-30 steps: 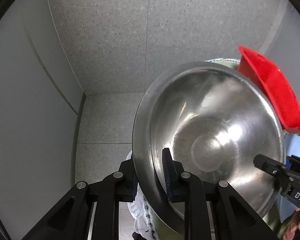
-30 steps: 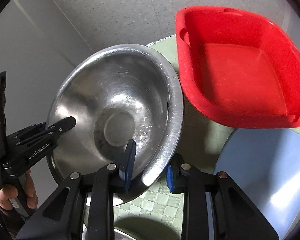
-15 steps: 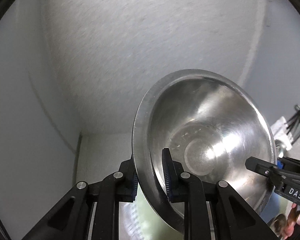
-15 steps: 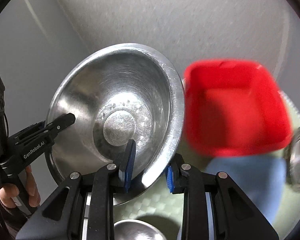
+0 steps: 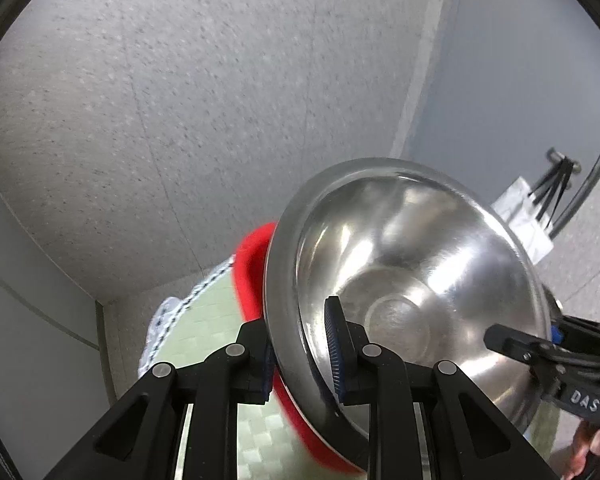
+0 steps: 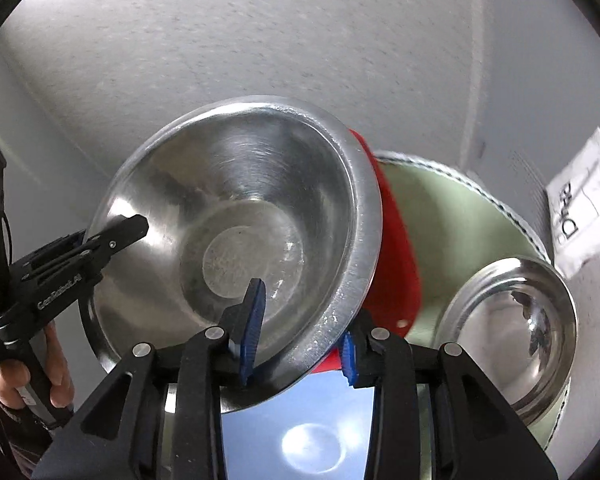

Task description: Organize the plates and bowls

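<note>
The setting reads as a plain staged room, not a fitted kitchen. A speckled grey tiled floor fills the view from 9 to 1 o'clock, bounded by bare pale walls at 8 o'clock. A round table under a green checked cloth carries household dishware: a steel bowl at 4 o'clock, a red plastic tub and a pale blue plate at 6 o'clock. A printed paper label lies at 3 o'clock.
</note>
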The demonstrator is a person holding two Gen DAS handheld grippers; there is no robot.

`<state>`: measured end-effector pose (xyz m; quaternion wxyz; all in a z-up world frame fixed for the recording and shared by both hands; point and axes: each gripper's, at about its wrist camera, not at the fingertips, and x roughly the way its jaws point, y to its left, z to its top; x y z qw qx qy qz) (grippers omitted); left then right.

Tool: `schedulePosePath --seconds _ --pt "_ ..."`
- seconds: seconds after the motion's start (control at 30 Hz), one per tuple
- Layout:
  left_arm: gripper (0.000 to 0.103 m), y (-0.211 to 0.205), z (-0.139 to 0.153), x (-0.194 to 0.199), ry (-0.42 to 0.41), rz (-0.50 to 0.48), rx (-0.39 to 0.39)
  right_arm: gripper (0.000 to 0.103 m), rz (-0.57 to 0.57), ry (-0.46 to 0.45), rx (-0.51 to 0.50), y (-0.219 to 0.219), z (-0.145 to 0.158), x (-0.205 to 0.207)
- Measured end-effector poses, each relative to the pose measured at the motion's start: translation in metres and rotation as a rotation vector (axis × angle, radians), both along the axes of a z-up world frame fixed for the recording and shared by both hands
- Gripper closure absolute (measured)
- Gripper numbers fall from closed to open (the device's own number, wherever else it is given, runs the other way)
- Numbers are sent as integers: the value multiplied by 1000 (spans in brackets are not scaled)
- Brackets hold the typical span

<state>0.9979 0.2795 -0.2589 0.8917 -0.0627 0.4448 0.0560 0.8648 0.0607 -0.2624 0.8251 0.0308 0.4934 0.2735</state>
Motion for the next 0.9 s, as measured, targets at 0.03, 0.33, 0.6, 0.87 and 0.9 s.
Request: schedulePosePath --seconds 0.03,0.33,0.6,0.87,0.9 --pt "84 1 -6 3 15 -3 -4 69 -7 10 -8 1 -2 4" --pt "84 5 -56 46 98 9 28 67 -25 75 -18 6 -20 15" --pt "69 -26 -40 75 106 -4 46 63 -41 84 -25 -1 -31 10" --pt "30 -34 2 47 15 -46 102 44 -40 100 16 -7 -22 4" --pt "30 -36 4 45 13 -45 112 44 -49 103 26 -10 -19 2"
